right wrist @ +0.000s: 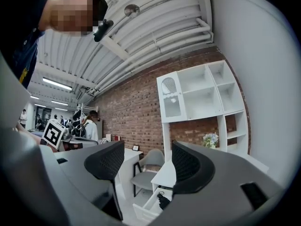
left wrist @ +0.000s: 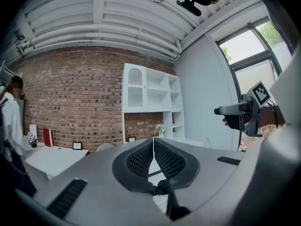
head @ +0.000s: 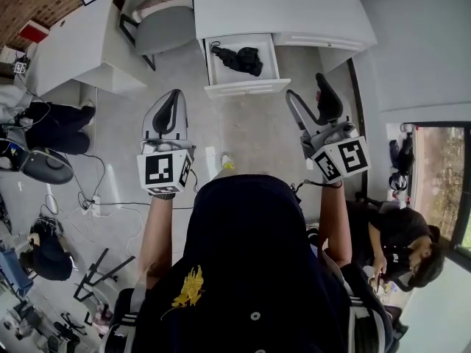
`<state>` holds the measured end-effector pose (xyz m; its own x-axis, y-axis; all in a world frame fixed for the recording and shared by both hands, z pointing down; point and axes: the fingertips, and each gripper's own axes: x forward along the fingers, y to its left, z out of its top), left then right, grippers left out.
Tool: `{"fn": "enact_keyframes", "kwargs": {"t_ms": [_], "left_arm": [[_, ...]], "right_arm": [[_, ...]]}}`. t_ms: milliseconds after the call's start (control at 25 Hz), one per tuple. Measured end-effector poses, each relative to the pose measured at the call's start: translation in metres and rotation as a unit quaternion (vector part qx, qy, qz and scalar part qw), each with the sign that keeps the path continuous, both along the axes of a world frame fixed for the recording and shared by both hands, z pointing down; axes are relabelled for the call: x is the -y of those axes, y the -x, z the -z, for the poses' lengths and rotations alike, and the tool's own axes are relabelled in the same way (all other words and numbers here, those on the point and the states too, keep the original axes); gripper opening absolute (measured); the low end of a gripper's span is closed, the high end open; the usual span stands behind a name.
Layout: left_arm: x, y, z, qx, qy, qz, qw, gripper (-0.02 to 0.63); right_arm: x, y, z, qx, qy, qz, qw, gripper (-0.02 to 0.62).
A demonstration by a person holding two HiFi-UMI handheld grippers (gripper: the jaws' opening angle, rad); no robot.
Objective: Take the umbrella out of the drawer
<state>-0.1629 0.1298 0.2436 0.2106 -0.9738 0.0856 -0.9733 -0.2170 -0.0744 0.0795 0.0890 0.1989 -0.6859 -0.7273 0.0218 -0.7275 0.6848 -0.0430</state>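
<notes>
Two grey two-jaw tools, one in each hand of a person in a dark top, both held out level above a pale grey floor and well short of a white table. Left tool with jaws closed tip to tip, pads touching and gripping nothing; in the left gripper view the same tool with its black ribbed pads meeting in a thin seam, nothing caught there. Right tool with jaws spread wide and holding nothing; in the right gripper view a broad gap between the two pads. Under the table top, a white drawer pulled out toward the person. Inside it, a black folded umbrella, lying across the drawer floor, well apart from both tools. Same drawer and umbrella low in the right gripper view, just inside the right-hand pad. Beside the table, a grey padded chair on a dark frame. Behind it all, a red brick wall and a tall white shelf unit against it. Further left, a second white table. At the far right of the head view, a seated person in dark clothes.
</notes>
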Motion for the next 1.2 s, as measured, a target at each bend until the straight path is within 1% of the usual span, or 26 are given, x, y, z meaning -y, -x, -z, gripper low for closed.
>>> {"fn": "enact_keyframes", "kwargs": {"t_ms": [280,400,680,840,1080,1200], "left_arm": [[0.011,0.025,-0.014,-0.012,0.005,-0.017,0.9998,0.021],[0.015,0.030,-0.019,-0.018,0.008,-0.021,0.9996,0.021],[0.037,0.028,-0.027,-0.021,0.015,-0.032,0.9991,0.021],[0.052,0.024,-0.030,-0.017,0.019,-0.032,0.9991,0.021],[0.088,0.025,-0.038,-0.009,0.032,-0.021,0.9992,0.021],[0.112,0.021,-0.037,-0.001,0.036,-0.022,0.9991,0.021]], "right_arm": [[0.010,0.040,-0.008,-0.012,0.006,-0.001,1.000,0.336],[0.010,0.050,-0.014,-0.024,0.014,0.001,1.000,0.336],[0.029,0.049,-0.023,-0.033,0.024,-0.007,0.999,0.336],[0.045,0.049,-0.028,-0.017,0.035,-0.004,0.999,0.336],[0.091,0.053,-0.035,-0.005,0.037,0.011,0.999,0.336],[0.119,0.053,-0.035,-0.009,0.036,0.020,0.999,0.336]]}}
